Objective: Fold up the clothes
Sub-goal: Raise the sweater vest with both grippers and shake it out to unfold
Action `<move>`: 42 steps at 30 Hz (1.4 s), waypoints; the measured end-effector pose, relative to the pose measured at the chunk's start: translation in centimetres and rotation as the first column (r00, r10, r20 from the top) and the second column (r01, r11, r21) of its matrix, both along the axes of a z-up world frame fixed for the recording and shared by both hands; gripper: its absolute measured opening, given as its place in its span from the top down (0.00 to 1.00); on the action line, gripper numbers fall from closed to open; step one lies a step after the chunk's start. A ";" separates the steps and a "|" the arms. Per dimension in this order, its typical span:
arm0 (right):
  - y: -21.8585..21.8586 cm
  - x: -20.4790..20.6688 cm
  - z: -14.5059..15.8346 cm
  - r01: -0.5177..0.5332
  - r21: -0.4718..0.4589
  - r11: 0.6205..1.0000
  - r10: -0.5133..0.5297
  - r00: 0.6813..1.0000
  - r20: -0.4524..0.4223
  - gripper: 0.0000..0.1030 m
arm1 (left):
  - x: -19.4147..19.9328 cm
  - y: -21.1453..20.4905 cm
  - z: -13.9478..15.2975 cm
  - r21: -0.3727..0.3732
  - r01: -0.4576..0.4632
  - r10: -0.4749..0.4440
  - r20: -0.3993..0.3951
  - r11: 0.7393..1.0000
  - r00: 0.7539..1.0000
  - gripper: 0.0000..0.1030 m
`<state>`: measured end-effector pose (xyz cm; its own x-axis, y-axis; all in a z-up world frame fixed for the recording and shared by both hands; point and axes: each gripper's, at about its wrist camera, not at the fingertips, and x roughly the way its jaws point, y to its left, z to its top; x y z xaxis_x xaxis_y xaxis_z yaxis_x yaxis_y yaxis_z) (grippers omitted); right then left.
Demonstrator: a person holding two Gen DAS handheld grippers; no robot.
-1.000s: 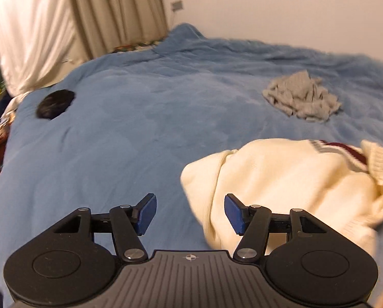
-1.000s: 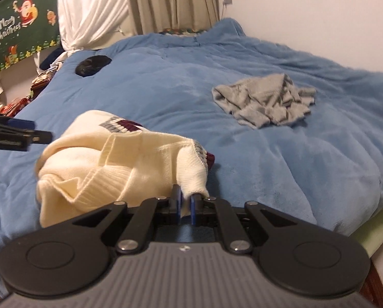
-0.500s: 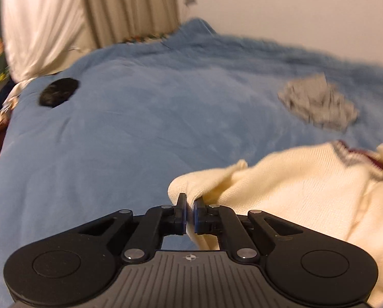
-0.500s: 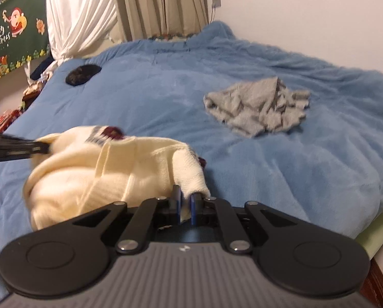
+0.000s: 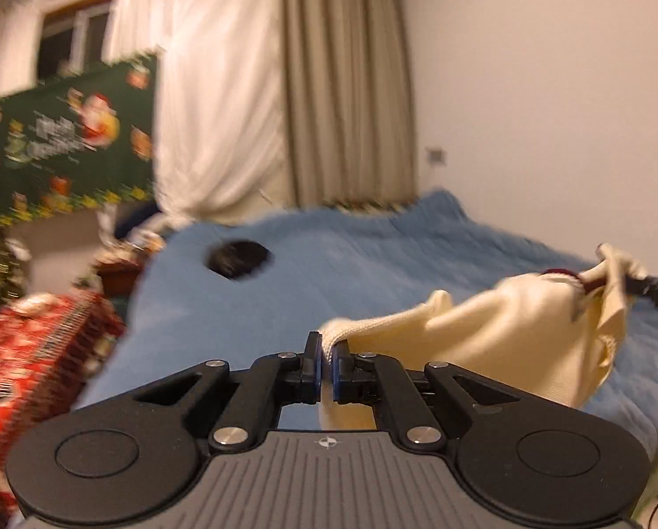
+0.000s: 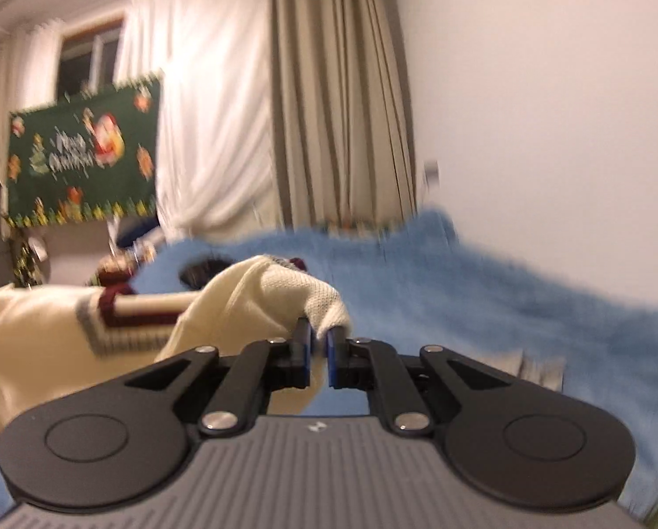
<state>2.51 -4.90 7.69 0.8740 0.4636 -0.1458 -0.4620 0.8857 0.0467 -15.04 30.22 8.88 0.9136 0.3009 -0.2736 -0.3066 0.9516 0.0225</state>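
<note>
I have the cream knitted sweater with maroon and grey striped trim [image 5: 505,335] pinched at two places and lifted off the blue plush bedspread [image 5: 373,264]. My left gripper [image 5: 324,366] was standing wide beside the heap a second ago; its jaws have just been closing, and they now sit clamped narrow on a ribbed edge of the knit, which shows between the blue pads. My right gripper [image 6: 317,352] has its jaws narrow on another bunched fold of the same sweater, as it did a second ago.

What has changed most is the height and the view: both cameras looked down on the bedspread before, with the sweater lying crumpled near the near edge, and now they look almost level across the room, the garment stretched in the air between the two grips above that near part of the bed. In the left view the far end of the sweater runs to the right gripper at the right edge of the frame. I judge this to be the shake-out before laying it flat, so no fold has yet been made. The grey garment seen earlier is out of both views now.

The dark green Christmas banner with a Santa figure [image 6: 82,154] hangs by the window; its lettering seems to read "Merry Christmas", though blur makes it uncertain. A dark round object [image 5: 238,258] lies toward the far left of the bedspread.
</note>
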 end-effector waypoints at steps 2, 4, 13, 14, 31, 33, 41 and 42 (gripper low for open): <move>-0.1 -1.6 2.6 -0.019 0.022 1.000 0.018 0.999 0.036 0.93 | -2.5 -0.1 1.7 -0.009 -0.028 0.028 0.024 1.000 0.999 0.96; -0.2 -3.2 5.2 -0.036 0.031 0.999 0.034 0.996 0.081 0.93 | -4.9 -0.5 3.1 -0.003 -0.041 0.041 0.051 0.999 0.998 0.96; 1.2 -8.9 14.0 -0.068 0.025 0.997 0.060 0.970 0.235 0.93 | -10.5 -2.2 8.4 0.055 -0.070 0.061 0.148 0.996 0.987 0.96; 1.6 -8.8 14.0 -0.067 0.017 0.998 0.061 0.972 0.227 0.93 | -10.3 -2.0 8.1 0.048 -0.073 0.065 0.137 0.996 0.988 0.96; 20.4 13.5 0.1 -0.142 -0.221 0.965 0.129 0.989 -0.071 0.93 | 6.5 10.3 -7.7 -0.119 -0.234 0.213 -0.167 0.965 0.963 0.96; 22.9 16.6 -2.6 -0.174 -0.233 0.957 0.149 0.981 -0.123 0.93 | 8.8 12.5 -9.4 -0.140 -0.260 0.229 -0.208 0.955 0.951 0.96; 37.0 29.5 -10.8 -0.199 -0.240 0.950 0.128 0.952 -0.279 0.93 | 16.0 20.6 -14.6 -0.191 -0.384 0.309 -0.331 0.903 0.892 0.96; 39.1 31.1 -11.9 -0.206 -0.248 0.947 0.127 0.946 -0.298 0.93 | 16.7 21.5 -15.6 -0.196 -0.399 0.314 -0.357 0.896 0.880 0.96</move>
<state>33.56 34.21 -4.22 0.6949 0.5067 -0.5103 -0.6074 0.7934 -0.0393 1.68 51.68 -6.76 0.6129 0.4702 -0.6350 -0.6439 0.7630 -0.0565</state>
